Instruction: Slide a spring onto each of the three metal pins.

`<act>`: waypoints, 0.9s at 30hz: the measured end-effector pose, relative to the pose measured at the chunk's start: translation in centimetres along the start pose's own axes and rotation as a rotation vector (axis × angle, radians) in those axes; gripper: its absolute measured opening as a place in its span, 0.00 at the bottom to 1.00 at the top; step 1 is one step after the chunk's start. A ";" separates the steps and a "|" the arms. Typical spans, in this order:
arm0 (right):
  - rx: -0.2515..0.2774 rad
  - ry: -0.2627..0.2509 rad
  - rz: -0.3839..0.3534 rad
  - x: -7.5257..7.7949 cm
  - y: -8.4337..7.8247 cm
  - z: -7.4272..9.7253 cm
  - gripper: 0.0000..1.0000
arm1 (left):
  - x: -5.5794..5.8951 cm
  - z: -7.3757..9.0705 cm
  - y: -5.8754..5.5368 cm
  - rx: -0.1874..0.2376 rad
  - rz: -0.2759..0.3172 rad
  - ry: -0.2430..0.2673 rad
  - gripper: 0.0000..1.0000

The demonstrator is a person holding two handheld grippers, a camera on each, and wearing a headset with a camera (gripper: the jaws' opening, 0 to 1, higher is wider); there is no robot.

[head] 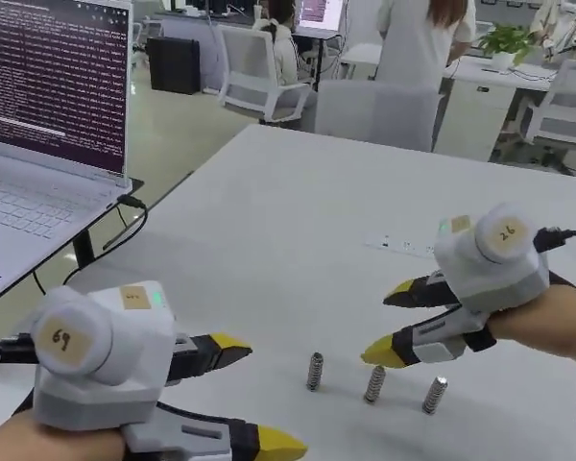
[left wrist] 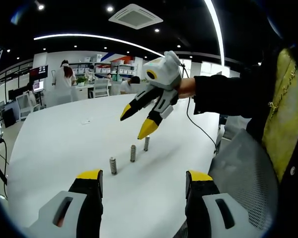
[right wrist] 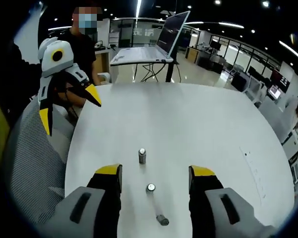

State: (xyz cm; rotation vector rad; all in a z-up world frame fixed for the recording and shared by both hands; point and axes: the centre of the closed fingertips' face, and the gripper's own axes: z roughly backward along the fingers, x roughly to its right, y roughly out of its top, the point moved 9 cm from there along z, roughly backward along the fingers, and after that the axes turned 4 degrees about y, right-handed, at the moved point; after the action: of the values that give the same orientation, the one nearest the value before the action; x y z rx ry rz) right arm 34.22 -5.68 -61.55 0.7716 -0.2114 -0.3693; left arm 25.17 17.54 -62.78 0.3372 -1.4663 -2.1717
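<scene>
While three springs (head: pixel 374 383) stood upright in a row on the white bench (head: pixel 298 221), the left claw (head: pixel 269 396) hung spread and empty near them; the right claw (head: pixel 379 325), likewise spread, hovered above the row.

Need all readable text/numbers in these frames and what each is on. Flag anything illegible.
"69": round sticker on the left gripper.
"26": round sticker on the right gripper.
Laptop screen: lines of text, too small to read.
Printed strip on the table: too small to read.
Small tan label on top of the left gripper: blurred.
</scene>
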 end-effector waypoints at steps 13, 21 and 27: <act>0.096 -0.111 -0.064 -1.6 -1.7 4.0 0.60 | 0.1 -0.4 0.4 0.006 -0.009 -0.011 0.64; 0.149 -0.165 -0.098 -3.4 -3.1 6.0 0.66 | 0.0 -0.5 0.7 0.010 -0.009 -0.007 0.65; 0.184 -0.212 -0.136 -4.9 -4.6 7.6 0.70 | 0.1 -0.6 0.8 0.016 -0.008 -0.009 0.65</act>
State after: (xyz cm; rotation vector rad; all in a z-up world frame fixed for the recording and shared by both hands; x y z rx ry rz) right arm 26.12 -11.64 -59.76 0.9313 -0.3976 -0.5674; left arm 25.52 16.82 -62.29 0.3395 -1.4899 -2.1715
